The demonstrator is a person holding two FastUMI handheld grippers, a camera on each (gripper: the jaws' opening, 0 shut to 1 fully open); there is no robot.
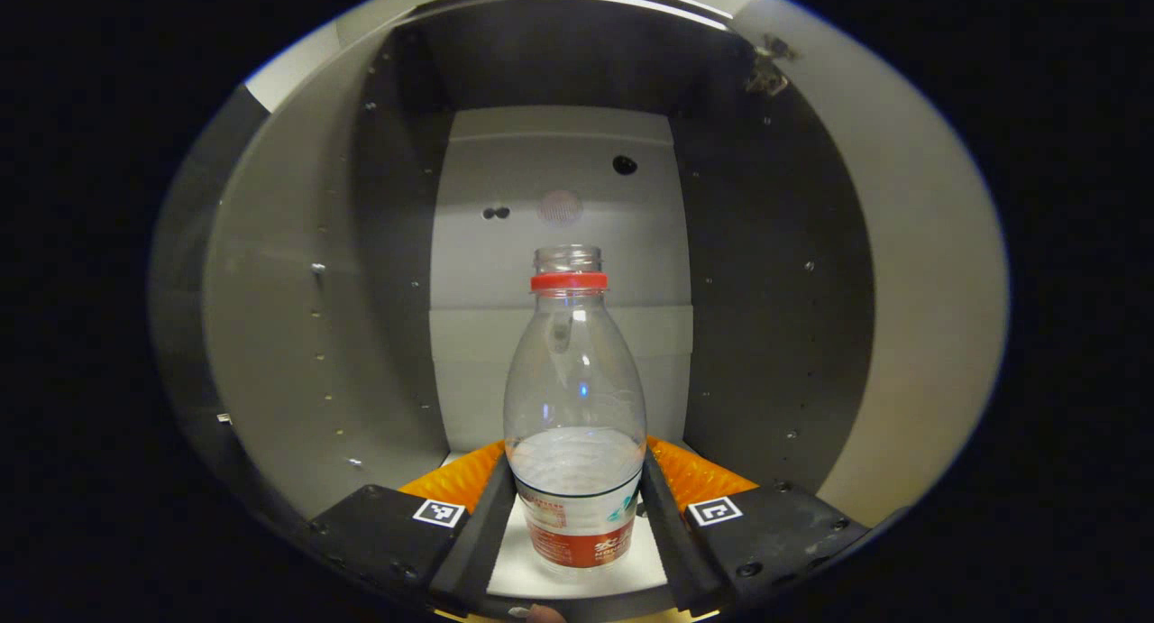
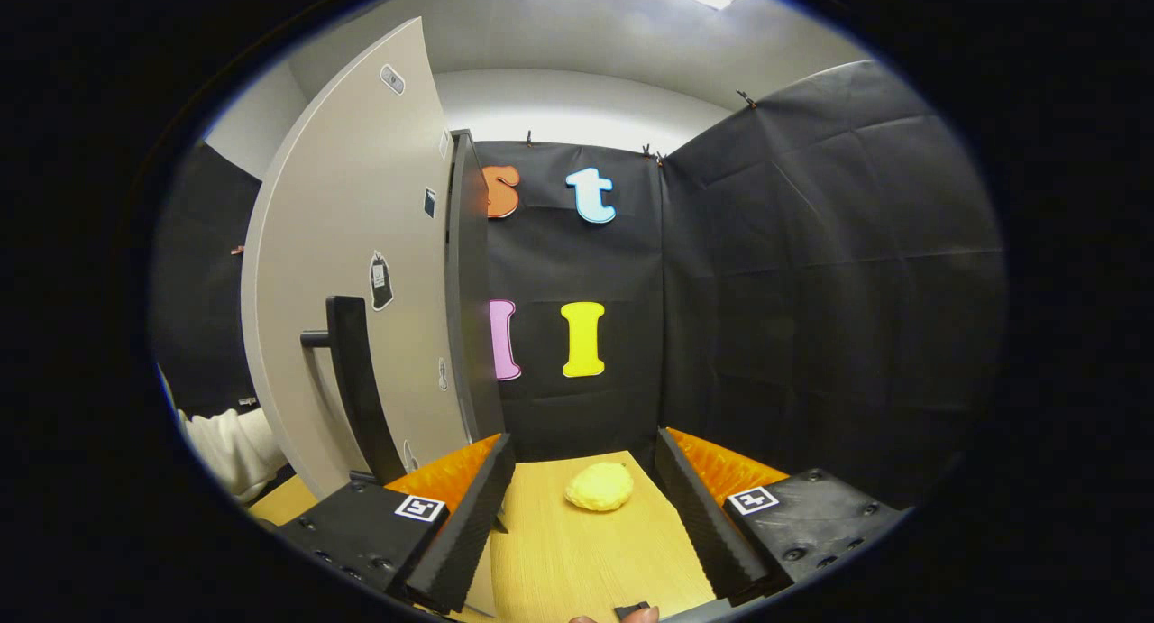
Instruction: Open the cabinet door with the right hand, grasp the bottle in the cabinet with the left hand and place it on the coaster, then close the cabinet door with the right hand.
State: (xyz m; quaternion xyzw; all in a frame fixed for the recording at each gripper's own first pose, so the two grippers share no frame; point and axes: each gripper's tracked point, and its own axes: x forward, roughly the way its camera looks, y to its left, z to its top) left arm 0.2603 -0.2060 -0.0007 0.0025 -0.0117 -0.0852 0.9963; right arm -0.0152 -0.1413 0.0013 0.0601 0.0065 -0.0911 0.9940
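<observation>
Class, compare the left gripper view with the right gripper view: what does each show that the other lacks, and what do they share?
Left gripper view alone: the grey cabinet interior and a clear plastic bottle with a red neck ring, standing between the left gripper fingers. Right gripper view alone: the open grey cabinet door with its black bar handle, a yellow lumpy object on the wooden tabletop, and a white sleeve. Shared: each shows its own gripper's two fingers at the bottom; the right gripper is open.
</observation>
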